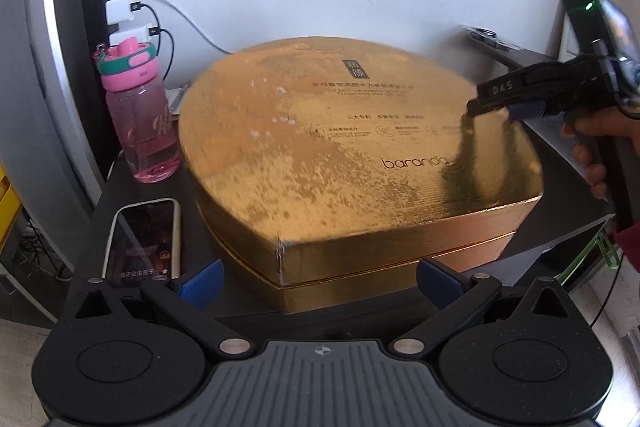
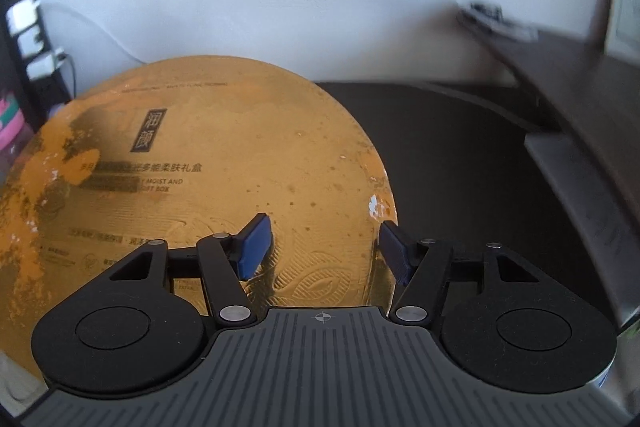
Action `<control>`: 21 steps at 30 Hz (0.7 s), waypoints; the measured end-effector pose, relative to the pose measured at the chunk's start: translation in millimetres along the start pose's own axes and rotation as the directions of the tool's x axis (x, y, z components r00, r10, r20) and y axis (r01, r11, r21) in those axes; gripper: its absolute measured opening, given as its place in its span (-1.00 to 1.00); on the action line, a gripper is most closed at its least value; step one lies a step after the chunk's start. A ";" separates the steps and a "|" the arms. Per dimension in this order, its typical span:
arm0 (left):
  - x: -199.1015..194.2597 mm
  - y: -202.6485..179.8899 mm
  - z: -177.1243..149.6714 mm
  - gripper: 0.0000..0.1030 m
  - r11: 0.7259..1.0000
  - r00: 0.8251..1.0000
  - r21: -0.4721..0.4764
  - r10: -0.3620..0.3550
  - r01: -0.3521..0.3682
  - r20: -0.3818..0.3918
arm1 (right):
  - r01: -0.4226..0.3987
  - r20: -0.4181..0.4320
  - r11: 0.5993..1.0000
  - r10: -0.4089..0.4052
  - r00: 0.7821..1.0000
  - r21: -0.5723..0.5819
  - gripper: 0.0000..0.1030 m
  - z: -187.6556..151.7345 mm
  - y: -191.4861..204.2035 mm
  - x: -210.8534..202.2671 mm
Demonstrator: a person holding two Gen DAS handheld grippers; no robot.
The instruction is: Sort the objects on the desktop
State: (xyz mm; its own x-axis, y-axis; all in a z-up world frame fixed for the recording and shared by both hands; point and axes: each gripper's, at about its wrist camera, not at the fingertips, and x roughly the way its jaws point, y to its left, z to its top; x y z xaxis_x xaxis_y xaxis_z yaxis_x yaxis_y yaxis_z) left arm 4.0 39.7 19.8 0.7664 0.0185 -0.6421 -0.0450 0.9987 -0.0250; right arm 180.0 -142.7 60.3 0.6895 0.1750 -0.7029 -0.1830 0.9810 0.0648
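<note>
Nothing looks sorted yet, as far as I can judge. The big gold gift box (image 1: pixel 340 147) sits shut on the dark desk (image 1: pixel 440 307), straight ahead of the left gripper (image 1: pixel 320 281), whose blue-padded fingers (image 1: pixel 204 277) stand wide apart with nothing between them, just short of the box's near corner. Beyond the left finger lies a smartphone (image 1: pixel 144 239) with its screen lit, and past that a pink water bottle (image 1: pixel 138 115) stands upright close beside the box.

The right gripper (image 2: pixel 322 247) hovers over the box's right edge, fingers parted and holding nothing; one pad sits over the lid, the other out past the rim. Whether it touches the lid I can't say, the view being blurred.

So everything is still to do: box, phone and bottle all appear untouched, and no destination is obvious.
</note>
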 end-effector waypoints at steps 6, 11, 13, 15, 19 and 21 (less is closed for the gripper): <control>-3.3 2.4 -0.8 0.99 1.000 1.000 -0.009 -0.007 0.007 0.016 | -0.026 0.059 0.998 0.029 0.998 -0.051 0.23 0.3 16.8 -25.3; -9.1 8.6 16.2 0.98 1.000 0.995 -0.016 -0.023 0.025 0.101 | -0.100 0.107 0.989 0.112 0.988 -0.110 0.27 -7.1 43.0 -55.3; -11.5 11.8 28.2 0.98 1.000 0.988 -0.005 -0.019 0.020 0.156 | -0.118 0.114 0.987 0.130 0.985 -0.109 0.27 -11.9 44.7 -61.8; -6.7 15.7 42.4 0.98 1.000 0.981 0.009 0.008 -0.010 0.196 | -0.118 0.114 0.988 0.129 0.985 -0.097 0.27 -17.3 43.6 -65.7; 16.5 32.6 68.3 0.95 0.997 0.980 -0.032 0.068 -0.063 0.188 | -0.105 0.098 0.992 0.112 0.989 -0.076 0.27 -29.9 39.2 -67.6; 31.7 42.6 77.3 0.94 0.996 0.986 -0.068 0.072 -0.062 0.153 | -0.106 0.084 0.992 0.112 0.990 -0.075 0.27 -36.7 38.4 -67.2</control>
State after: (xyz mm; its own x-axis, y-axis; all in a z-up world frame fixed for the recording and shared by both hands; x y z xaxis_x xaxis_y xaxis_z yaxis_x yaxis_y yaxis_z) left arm 75.9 86.6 57.6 0.8501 0.0973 -0.5175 -0.1358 0.9901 -0.0369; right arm 101.0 -119.9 84.0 0.7208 0.2903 -0.6294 -0.3068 0.9479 0.0858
